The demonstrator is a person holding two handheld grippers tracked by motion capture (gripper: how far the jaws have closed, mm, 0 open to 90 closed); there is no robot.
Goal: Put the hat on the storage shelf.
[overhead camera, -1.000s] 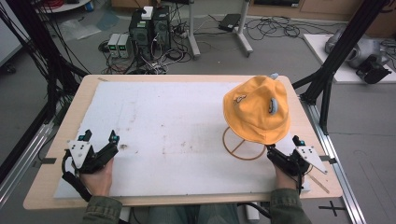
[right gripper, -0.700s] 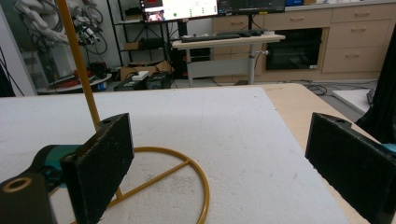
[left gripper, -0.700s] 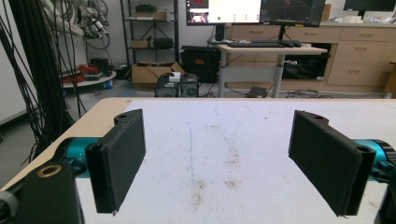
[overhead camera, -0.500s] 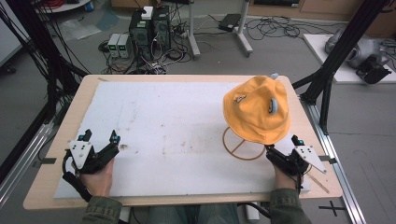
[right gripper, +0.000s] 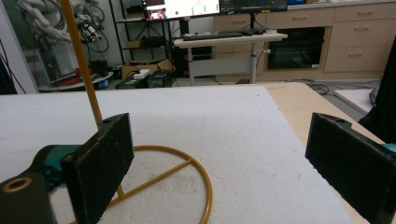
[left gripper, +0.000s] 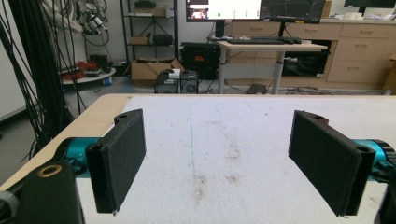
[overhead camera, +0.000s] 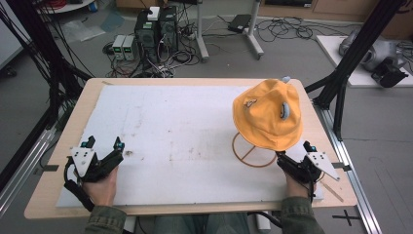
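Both hand-held grippers stay parked; yellow hat (overhead camera: 267, 114) unmoved.

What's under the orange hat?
A thin yellow stand holds up the hat. Its ring-shaped base lies on the white mat, and its pole rises in the right gripper view. The hat covers the stand's top, so that part is hidden.
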